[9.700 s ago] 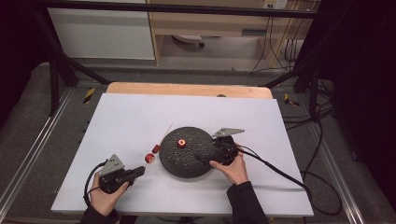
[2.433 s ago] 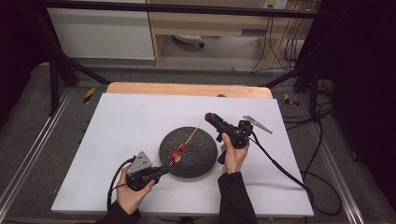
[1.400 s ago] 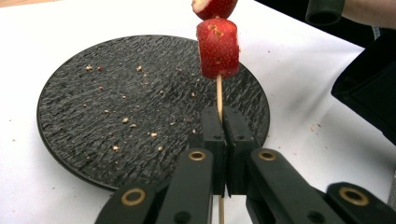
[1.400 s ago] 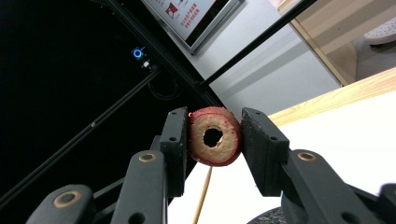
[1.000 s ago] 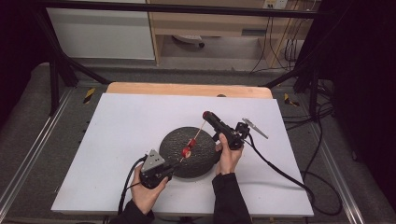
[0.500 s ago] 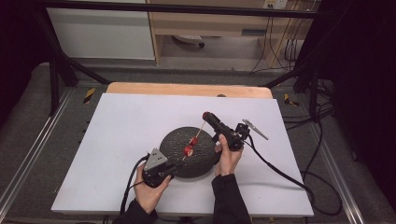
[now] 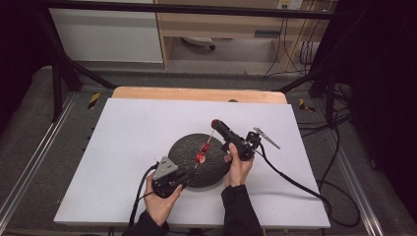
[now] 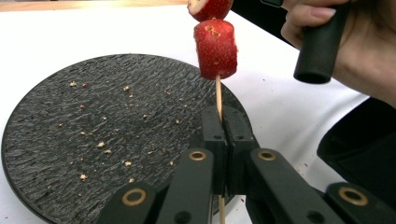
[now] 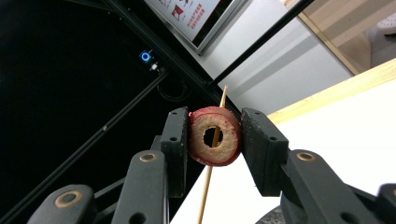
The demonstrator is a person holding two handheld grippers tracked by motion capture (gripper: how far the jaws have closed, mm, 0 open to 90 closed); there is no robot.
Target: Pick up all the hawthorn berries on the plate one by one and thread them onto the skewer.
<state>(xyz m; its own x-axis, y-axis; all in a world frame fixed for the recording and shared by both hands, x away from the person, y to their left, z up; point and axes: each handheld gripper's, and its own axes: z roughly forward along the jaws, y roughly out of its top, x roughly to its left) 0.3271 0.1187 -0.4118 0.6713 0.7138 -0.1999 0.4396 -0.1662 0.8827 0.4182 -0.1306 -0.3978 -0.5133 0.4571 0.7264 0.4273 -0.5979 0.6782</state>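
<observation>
While skewered, red cored ring (image 9: 215,142), pale flesh, thin wooden skewer (image 8: 218,98)

White rectangular desk (image 7: 128,147), bare light-wood strip (image 7: 196,94) along far edge at 12 o'clock. Grey floor mat (image 7: 29,128) around desk. Black metal frame legs (image 7: 58,73) slanting at 10 and 2 o'clock. White cabinet panel (image 7: 105,34) at 11 o'clock, light-wood shelf unit (image 7: 221,24) at 12 o'clock, black cables (image 7: 295,49) hanging beside it. Yellow-black tape marks (image 7: 93,100) on floor at 10 and 2 o'clock.
</observation>
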